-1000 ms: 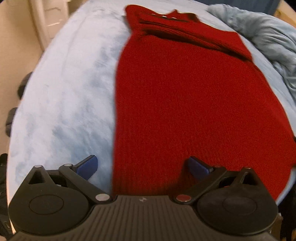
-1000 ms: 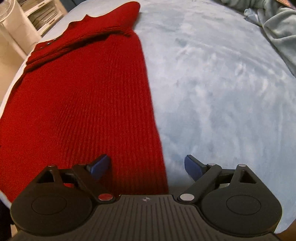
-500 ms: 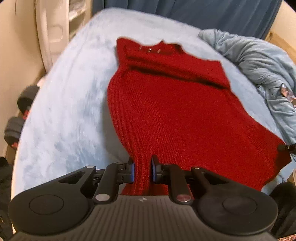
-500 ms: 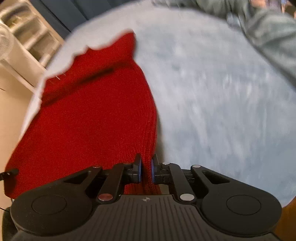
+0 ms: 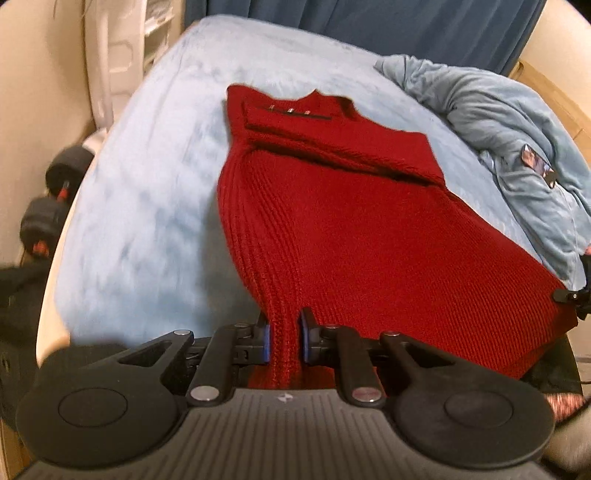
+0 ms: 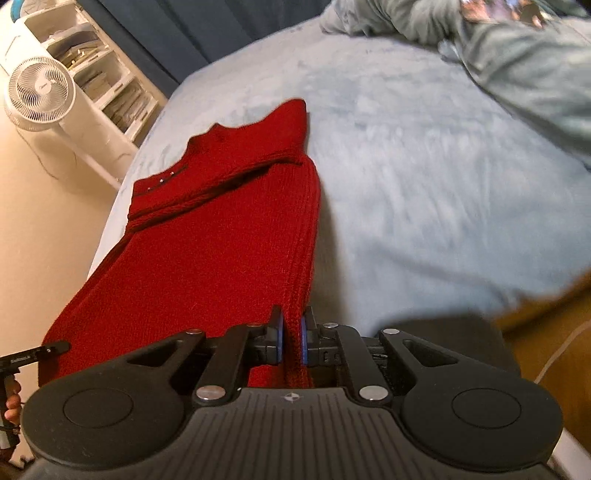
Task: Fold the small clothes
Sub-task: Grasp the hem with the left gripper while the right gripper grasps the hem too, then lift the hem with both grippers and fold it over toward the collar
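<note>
A red knitted sweater (image 5: 343,229) lies lengthwise on the light blue bed (image 5: 155,192), sleeves folded across its chest near the collar. My left gripper (image 5: 283,341) is shut on the hem's left corner and holds it lifted off the bed. My right gripper (image 6: 291,341) is shut on the hem's right corner of the sweater (image 6: 221,251), also raised. The hem stretches between the two grippers. The far end with the collar still rests on the bed (image 6: 424,166).
A crumpled grey-blue blanket (image 5: 509,136) lies at the bed's right side. Dumbbells (image 5: 48,206) sit on the floor to the left. A white fan (image 6: 37,94) and white shelves (image 6: 103,85) stand past the bed's far left corner. A blue curtain (image 5: 369,22) hangs behind.
Both grippers were open over the hem a second ago. They have shut on the hem corners and lifted them, pulling back, so the near half of the sweater now hangs off the bed.
</note>
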`<move>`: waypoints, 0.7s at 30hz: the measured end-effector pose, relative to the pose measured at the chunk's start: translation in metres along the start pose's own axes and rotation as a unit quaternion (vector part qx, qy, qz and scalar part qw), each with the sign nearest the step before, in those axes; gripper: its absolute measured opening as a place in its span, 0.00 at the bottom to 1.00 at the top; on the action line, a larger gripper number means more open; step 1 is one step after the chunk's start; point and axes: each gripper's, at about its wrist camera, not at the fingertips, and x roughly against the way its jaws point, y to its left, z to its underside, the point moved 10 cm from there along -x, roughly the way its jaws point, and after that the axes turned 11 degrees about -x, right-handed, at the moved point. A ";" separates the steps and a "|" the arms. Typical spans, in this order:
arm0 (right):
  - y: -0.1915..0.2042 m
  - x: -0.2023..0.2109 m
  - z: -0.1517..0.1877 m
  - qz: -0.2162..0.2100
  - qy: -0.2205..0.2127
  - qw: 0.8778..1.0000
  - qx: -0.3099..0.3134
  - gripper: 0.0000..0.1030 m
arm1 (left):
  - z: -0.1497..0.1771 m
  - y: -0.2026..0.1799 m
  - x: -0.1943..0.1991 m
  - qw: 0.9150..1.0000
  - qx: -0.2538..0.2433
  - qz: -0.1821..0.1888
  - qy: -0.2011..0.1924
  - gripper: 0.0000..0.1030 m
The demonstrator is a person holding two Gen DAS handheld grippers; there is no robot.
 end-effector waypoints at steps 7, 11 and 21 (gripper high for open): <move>-0.006 -0.006 0.005 0.013 0.019 1.000 -0.021 0.08 | 0.008 0.005 -0.004 1.000 0.023 0.010 0.012 0.16; 0.007 -0.004 -0.009 0.004 0.025 0.999 -0.027 0.08 | -0.005 0.009 0.001 0.999 0.040 0.027 0.010 0.16; 0.053 -0.027 -0.114 -0.022 0.020 0.998 -0.050 0.08 | -0.111 0.028 -0.014 0.997 0.070 0.041 -0.016 0.15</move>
